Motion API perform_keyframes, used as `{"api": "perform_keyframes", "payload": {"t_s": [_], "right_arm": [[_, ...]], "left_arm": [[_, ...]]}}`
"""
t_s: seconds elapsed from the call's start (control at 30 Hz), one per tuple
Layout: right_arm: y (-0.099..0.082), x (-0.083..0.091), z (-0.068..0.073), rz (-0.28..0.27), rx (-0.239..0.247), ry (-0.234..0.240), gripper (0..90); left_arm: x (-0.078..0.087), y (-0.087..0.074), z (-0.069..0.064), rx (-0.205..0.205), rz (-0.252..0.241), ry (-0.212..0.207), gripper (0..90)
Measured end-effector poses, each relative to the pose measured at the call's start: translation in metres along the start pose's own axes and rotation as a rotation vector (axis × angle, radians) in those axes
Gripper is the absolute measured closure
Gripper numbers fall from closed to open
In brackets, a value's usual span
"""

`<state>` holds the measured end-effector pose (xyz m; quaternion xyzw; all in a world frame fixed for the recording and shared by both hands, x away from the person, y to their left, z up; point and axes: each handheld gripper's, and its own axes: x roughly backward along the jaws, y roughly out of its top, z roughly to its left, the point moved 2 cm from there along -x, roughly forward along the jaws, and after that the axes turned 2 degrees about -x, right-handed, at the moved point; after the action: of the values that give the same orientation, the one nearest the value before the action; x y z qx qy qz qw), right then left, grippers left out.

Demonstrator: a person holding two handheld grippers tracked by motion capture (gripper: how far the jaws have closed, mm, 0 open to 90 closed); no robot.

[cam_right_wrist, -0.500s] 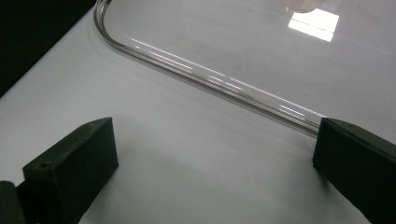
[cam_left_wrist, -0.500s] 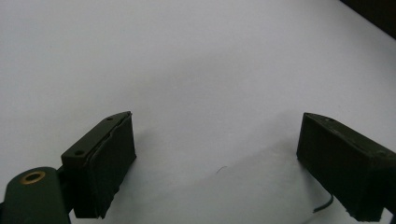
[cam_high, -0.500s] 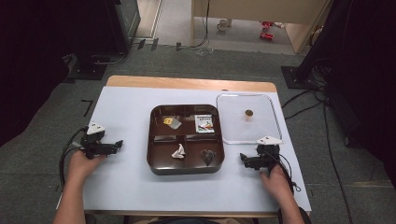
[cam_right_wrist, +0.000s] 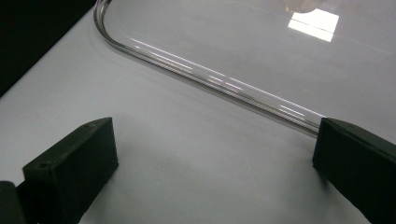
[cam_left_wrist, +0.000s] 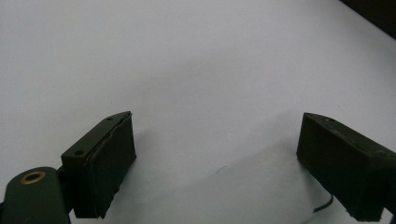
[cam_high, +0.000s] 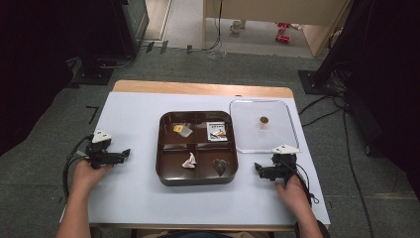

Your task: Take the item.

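Flanking one tray (cam_high: 197,179) (four compartments), two grippers.

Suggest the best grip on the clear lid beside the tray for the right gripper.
Take the clear lid by its near rim, likely from the person's side. It lies flat on the white table, so the raised rounded edge is the only graspable part. The right gripper rests just before it, jaws wide. The small knob at centre looks too small to pinch.

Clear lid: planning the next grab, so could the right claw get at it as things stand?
Probably yes: the right claw is open beside the lid, with bare table between them.
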<state>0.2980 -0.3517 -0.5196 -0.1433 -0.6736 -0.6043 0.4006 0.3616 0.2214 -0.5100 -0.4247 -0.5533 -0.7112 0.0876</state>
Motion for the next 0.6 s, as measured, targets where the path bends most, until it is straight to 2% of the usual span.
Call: {"api": "perform_keyframes", "payload": {"t_s": [0.6], "right_arm": [[0.0,0.0,0.0,0.0,0.0,0.0,0.0]], "left_arm": [[0.0002,0.0001,-0.0002,0.006,0.001,0.003,11.1]]}}
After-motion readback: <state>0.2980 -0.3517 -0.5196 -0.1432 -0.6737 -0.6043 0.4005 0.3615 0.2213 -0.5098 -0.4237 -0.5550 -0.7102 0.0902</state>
